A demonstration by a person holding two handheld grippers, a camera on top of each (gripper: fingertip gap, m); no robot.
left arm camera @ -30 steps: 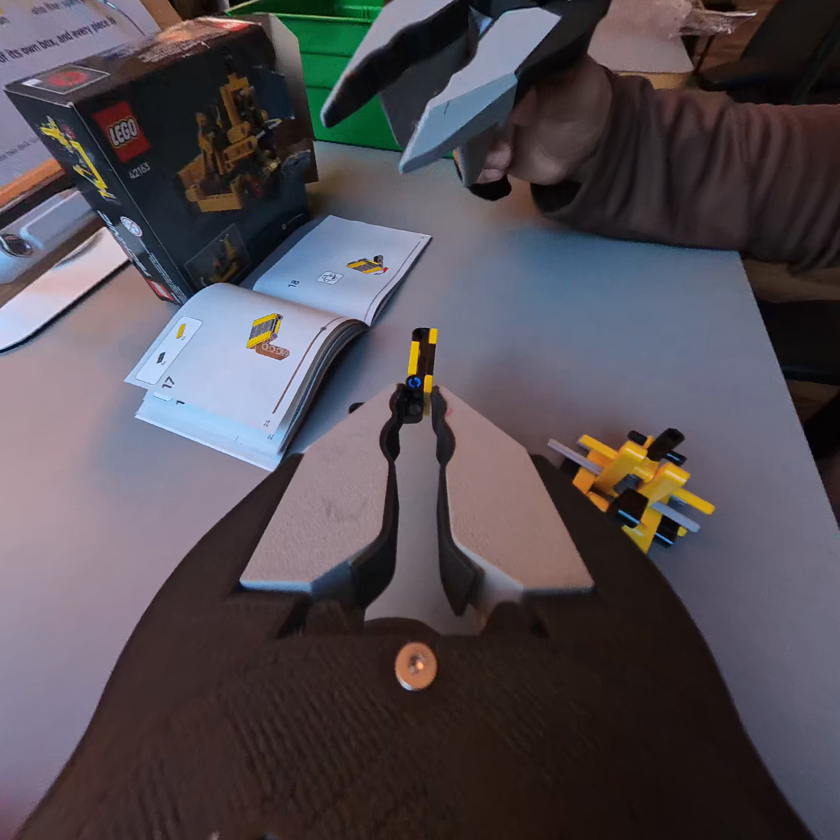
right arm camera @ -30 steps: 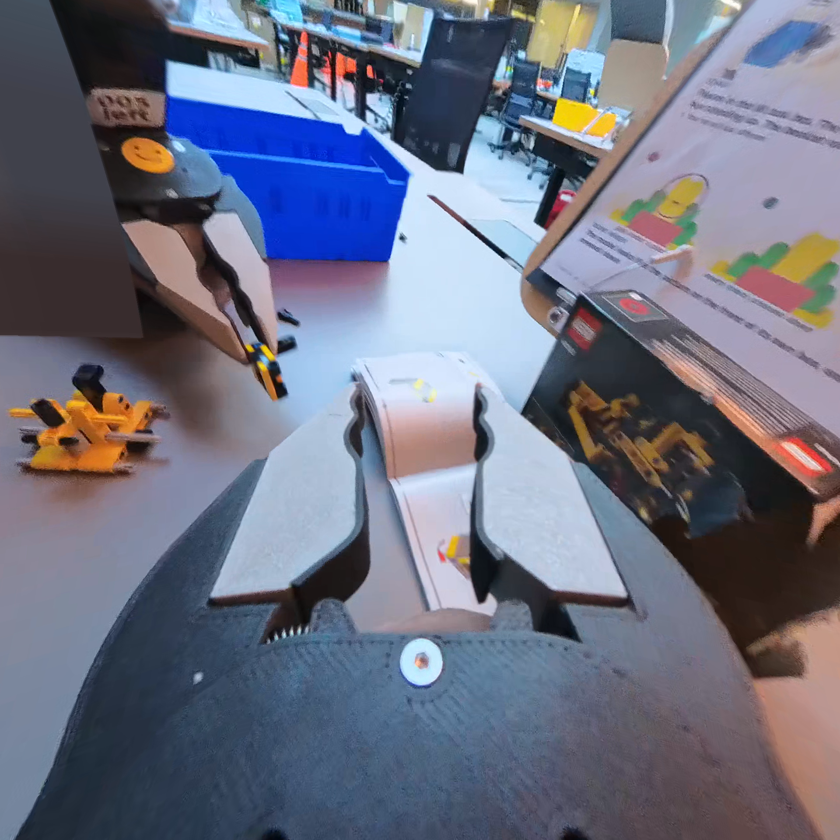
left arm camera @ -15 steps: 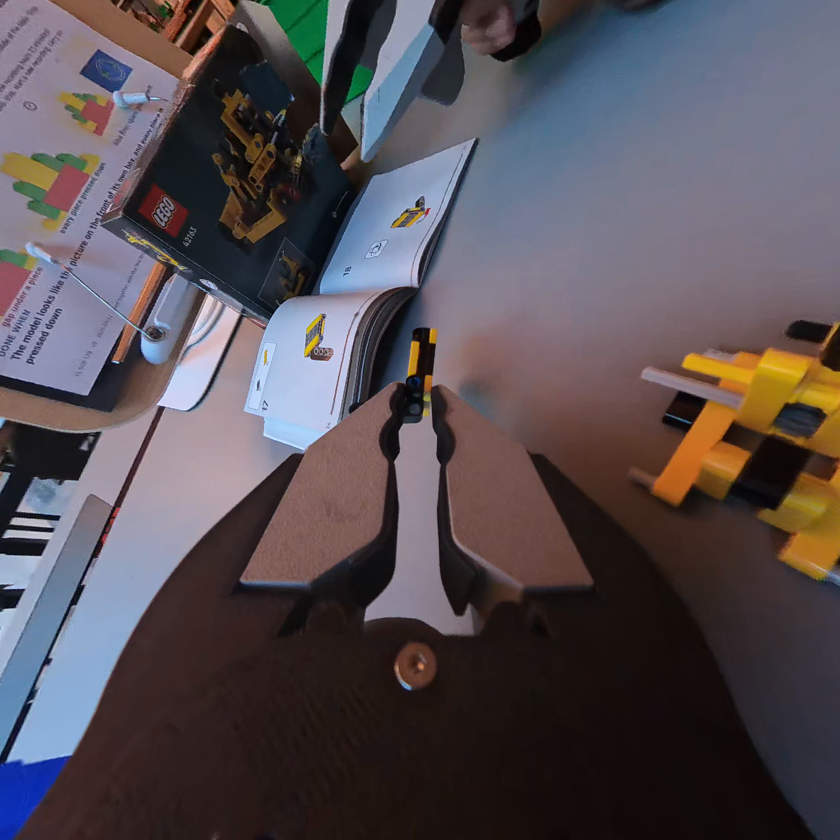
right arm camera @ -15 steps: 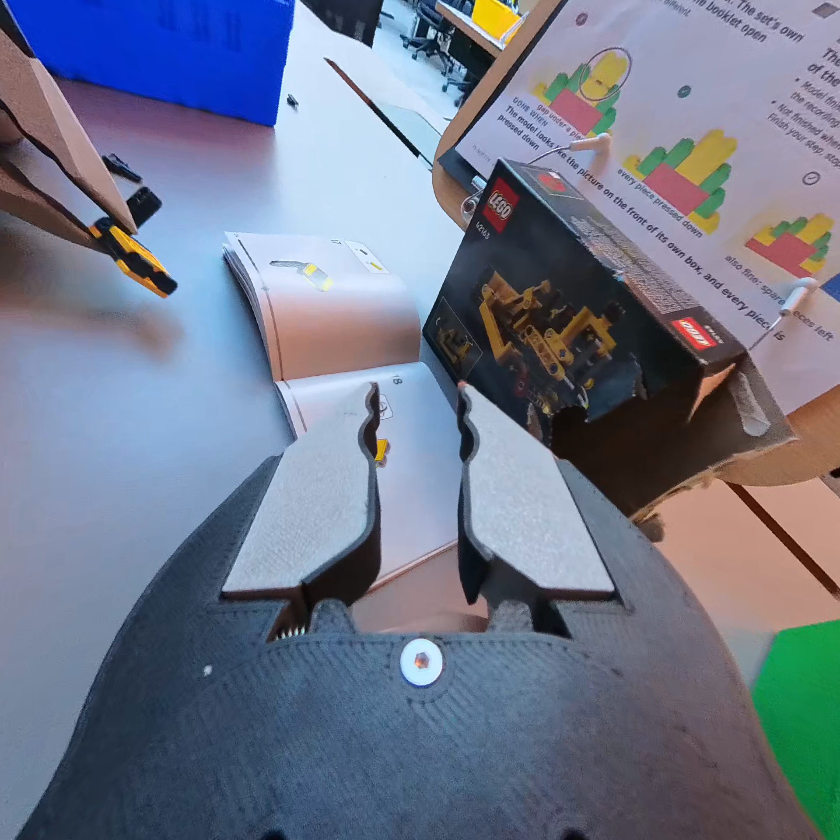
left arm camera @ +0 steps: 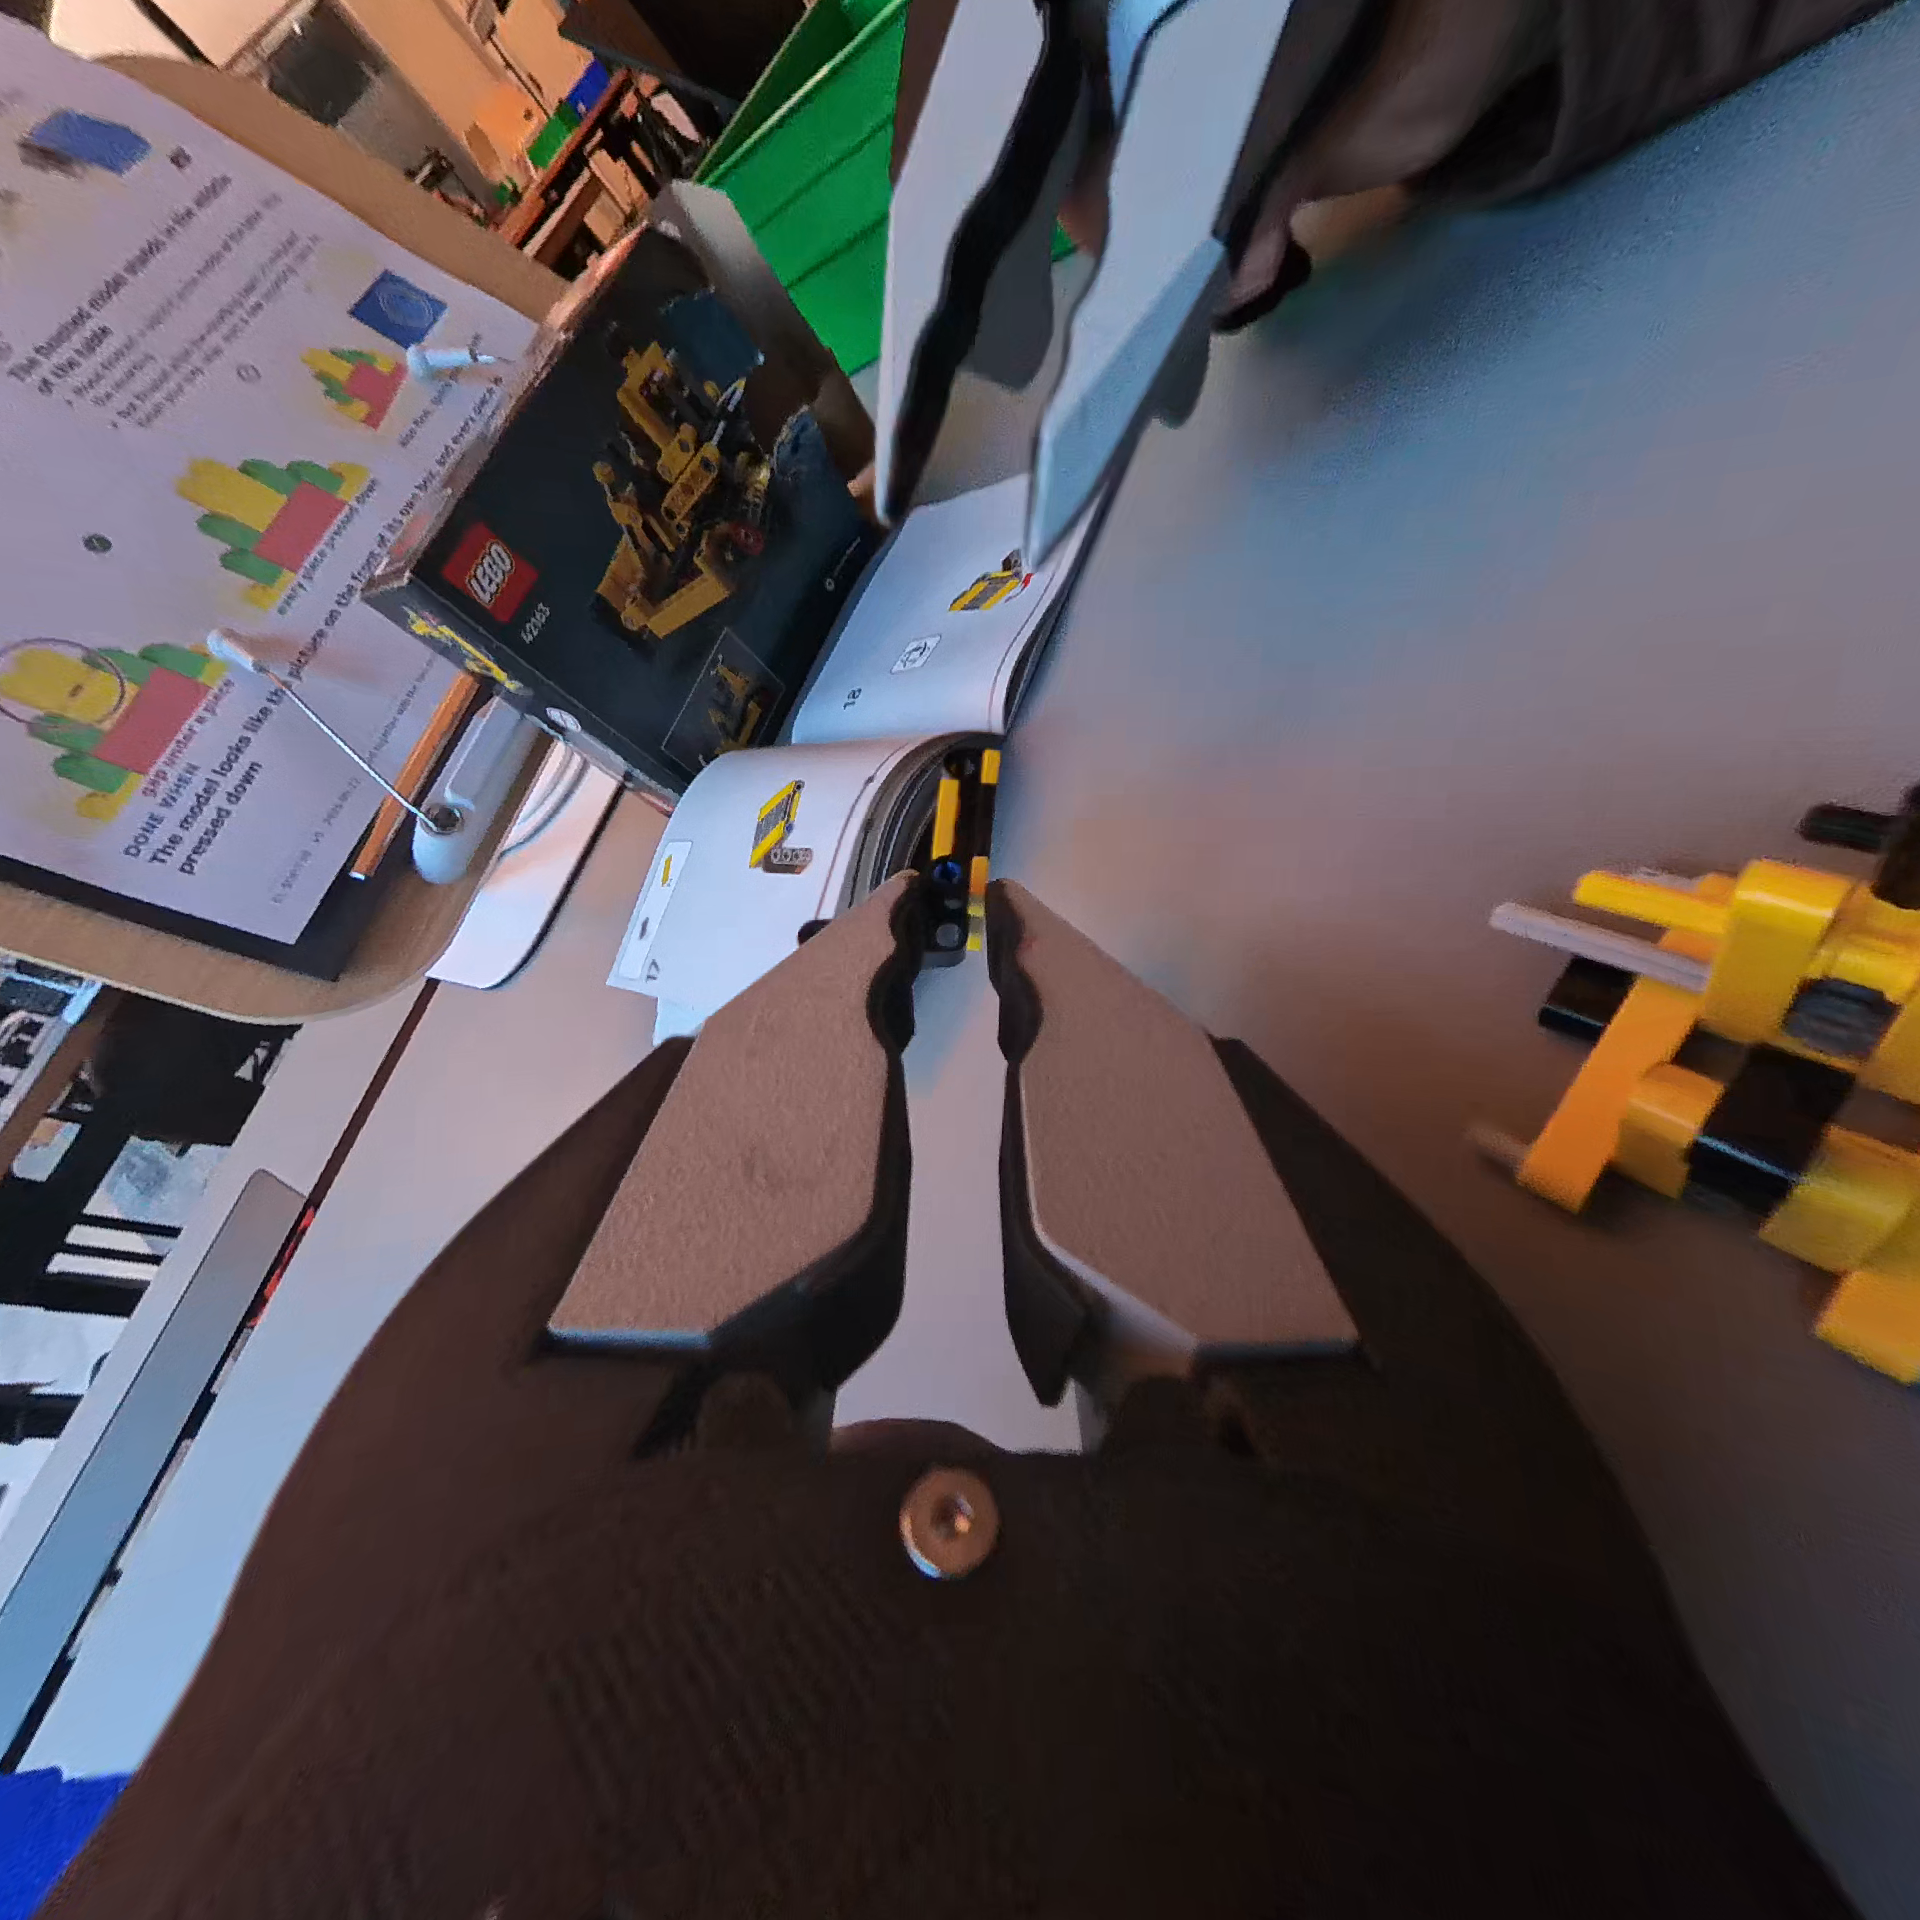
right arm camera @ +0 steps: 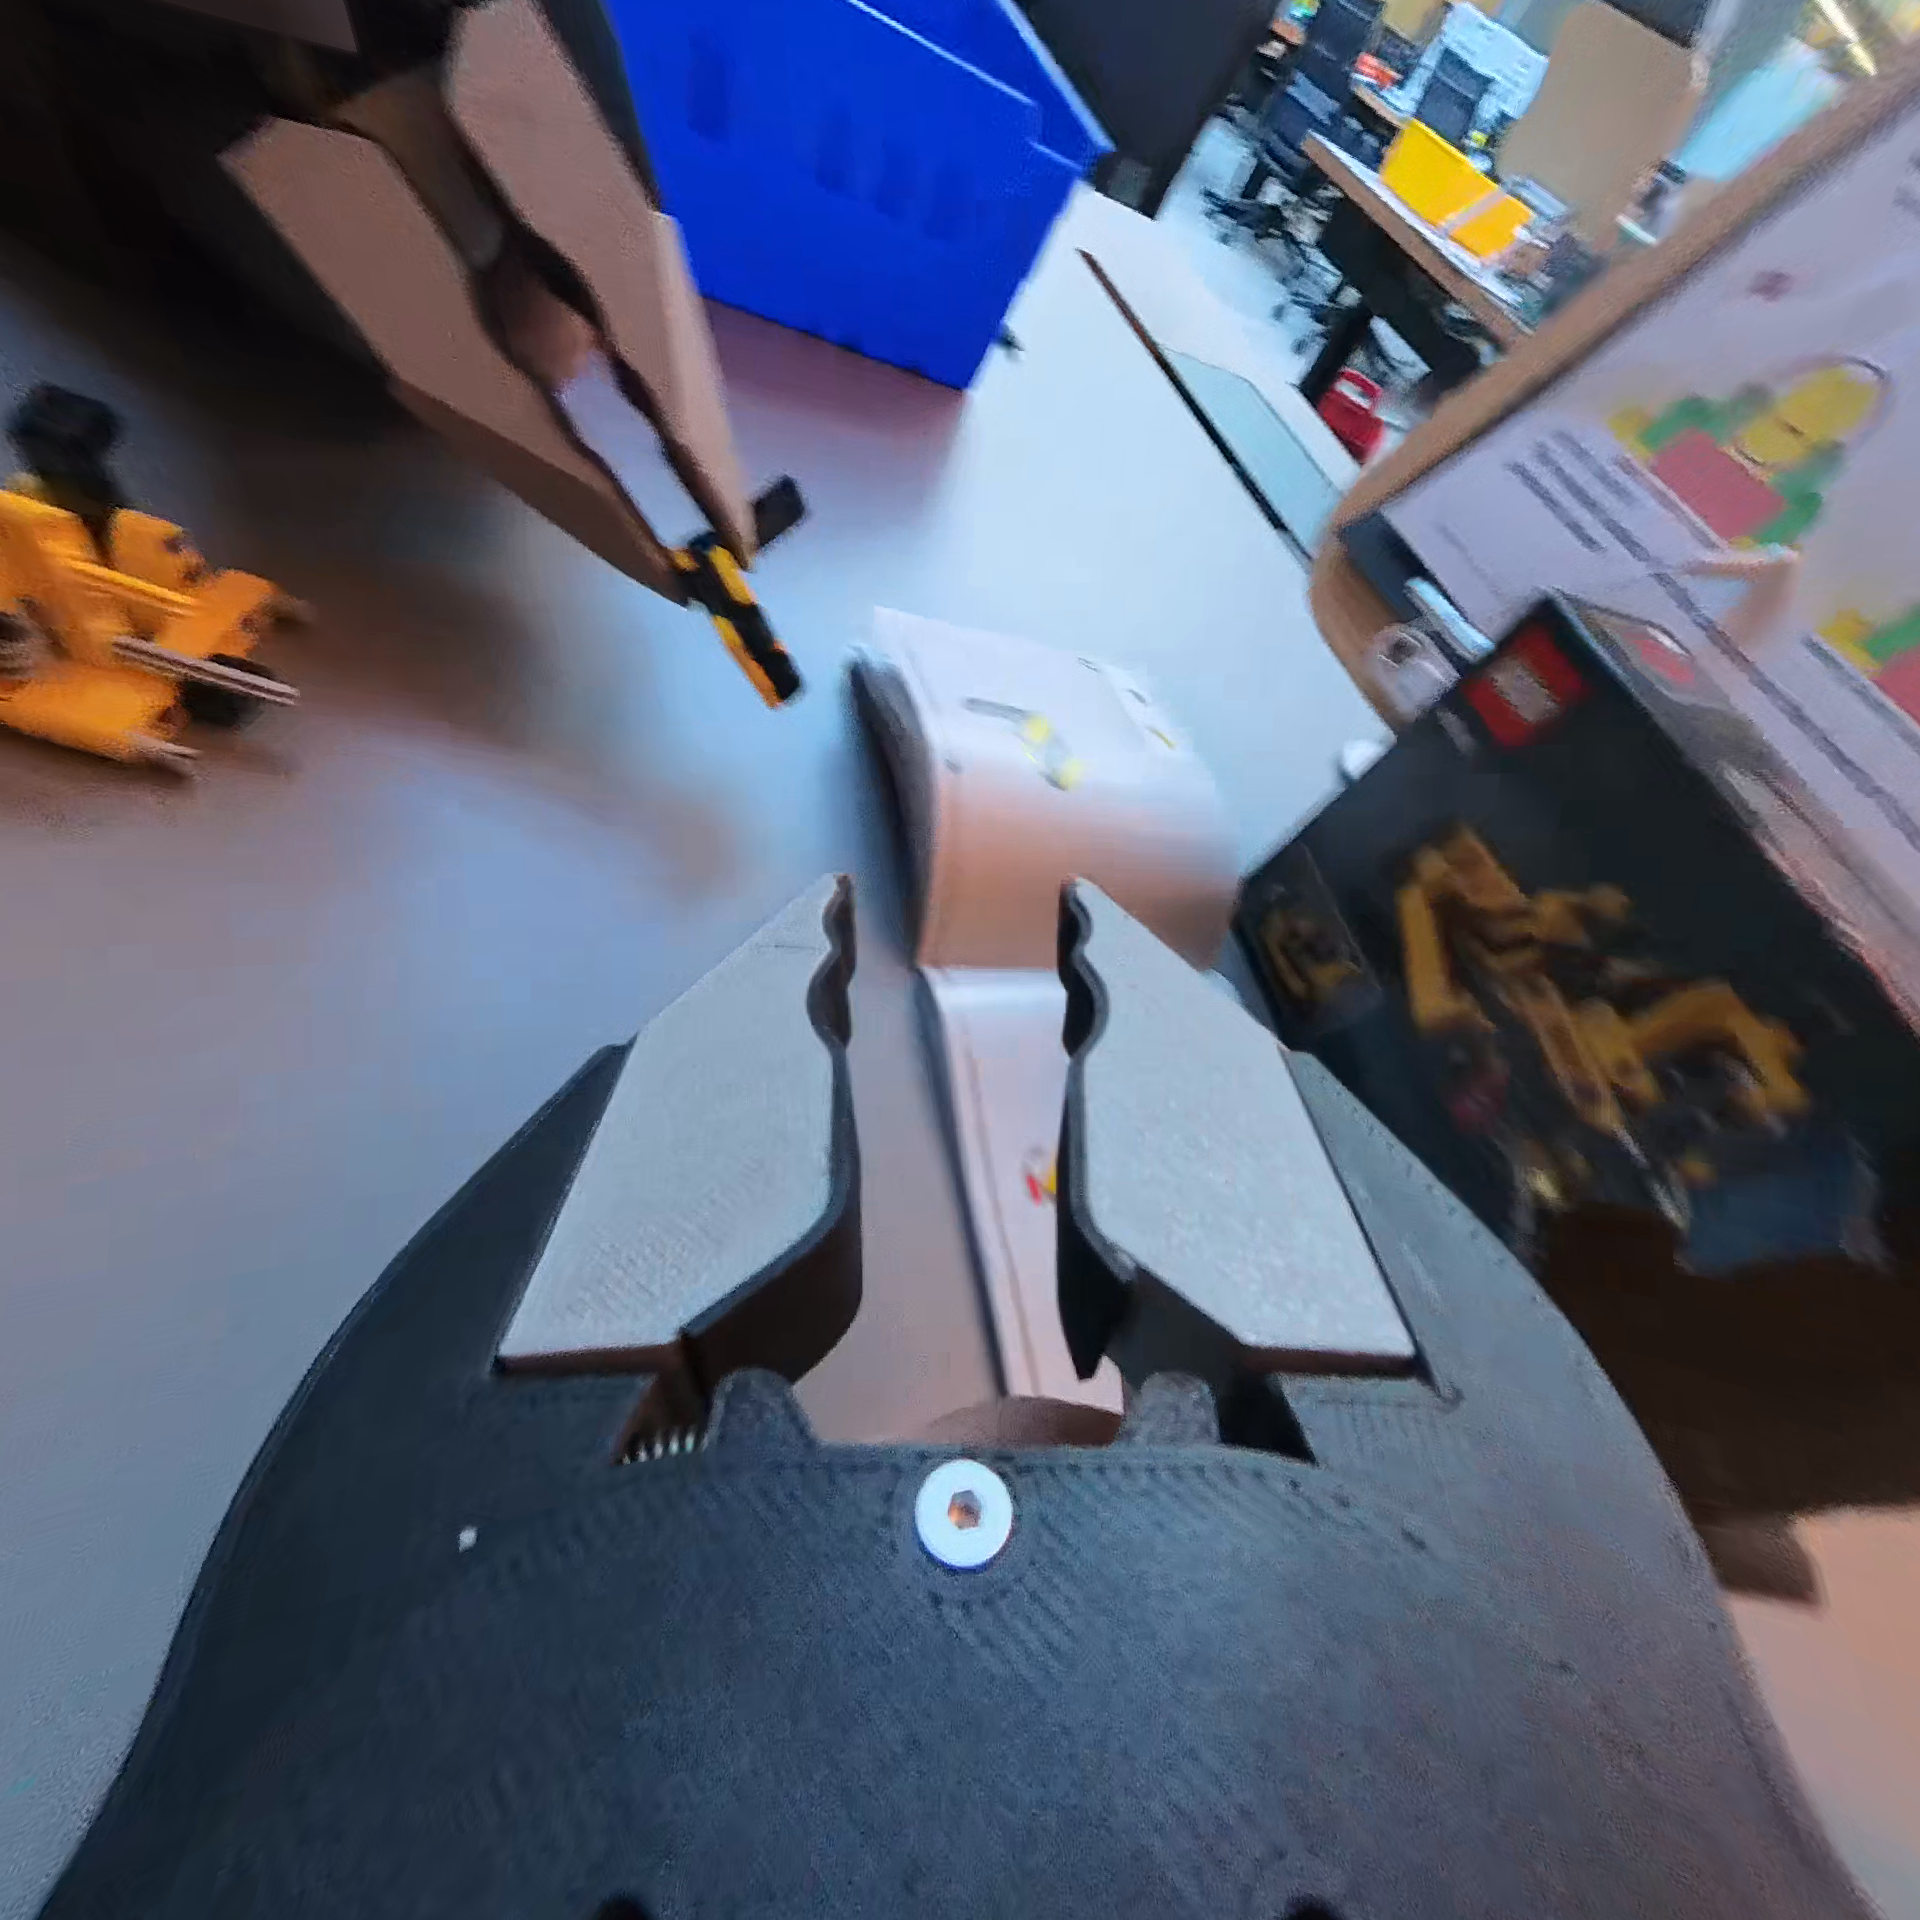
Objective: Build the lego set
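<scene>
Fingertips of the left gripper [left arm camera: 954, 914] pinch a small yellow-and-black lego piece [left arm camera: 961, 831] at frame centre. Right gripper [right arm camera: 956, 935] hangs with a moderate empty gap over the open instruction booklet [right arm camera: 1049, 769]. Part-built yellow model [left arm camera: 1756, 1081] sits on the table [left arm camera: 1455, 623] at the right edge, seemingly untouched through blur.

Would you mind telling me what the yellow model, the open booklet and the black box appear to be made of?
Yellow model: likely hard moulded plastic, with smooth, slightly glossy faces. Open booklet: thin paper, whose white pages curve at the fold. Black box: probably printed cardboard with a faint sheen; its torn opening shows brown board in the right wrist view.
</scene>
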